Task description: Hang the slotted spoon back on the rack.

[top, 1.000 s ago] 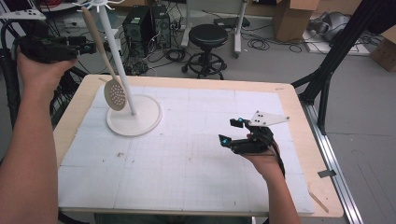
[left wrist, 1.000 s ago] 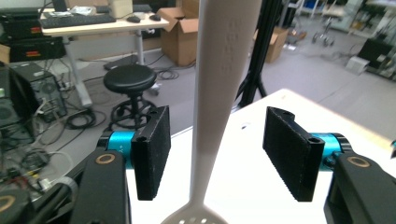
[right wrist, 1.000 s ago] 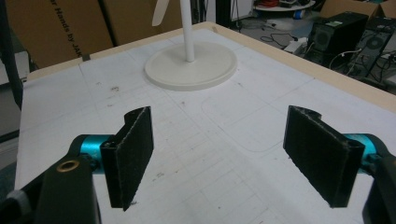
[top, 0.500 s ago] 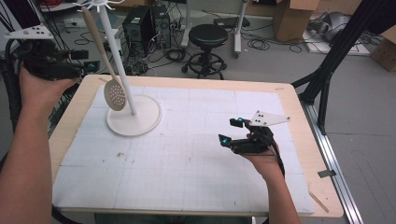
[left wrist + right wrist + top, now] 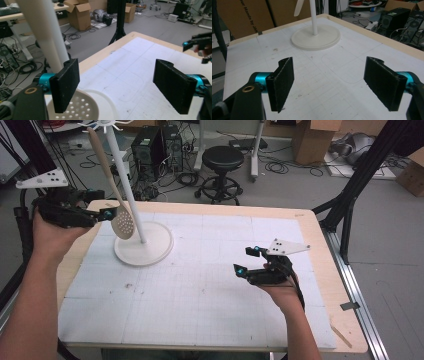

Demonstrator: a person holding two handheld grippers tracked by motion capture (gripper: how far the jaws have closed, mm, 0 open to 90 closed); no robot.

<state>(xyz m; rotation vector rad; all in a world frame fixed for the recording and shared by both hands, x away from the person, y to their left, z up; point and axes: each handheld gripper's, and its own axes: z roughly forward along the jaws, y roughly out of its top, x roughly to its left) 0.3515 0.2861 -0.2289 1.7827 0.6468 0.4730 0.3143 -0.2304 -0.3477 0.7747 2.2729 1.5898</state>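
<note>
Both hand-held grippers point(image 5: 111, 213) point(image 5: 246, 260) gape, apparently empty.

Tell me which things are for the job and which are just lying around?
For the job: slotted spoon hanging on the white stand; left tongs, open beside the spoon.

Just around: black stool, cardboard boxes, computer towers, floor cables.

obstacles: stand point(image 5: 144, 251) + hanging slotted spoon point(image 5: 122, 223), far-left worktop point(image 5: 200, 295) | free: centre, near, far-right worktop open | right gripper point(image 5: 246, 261) sits near-right
</note>
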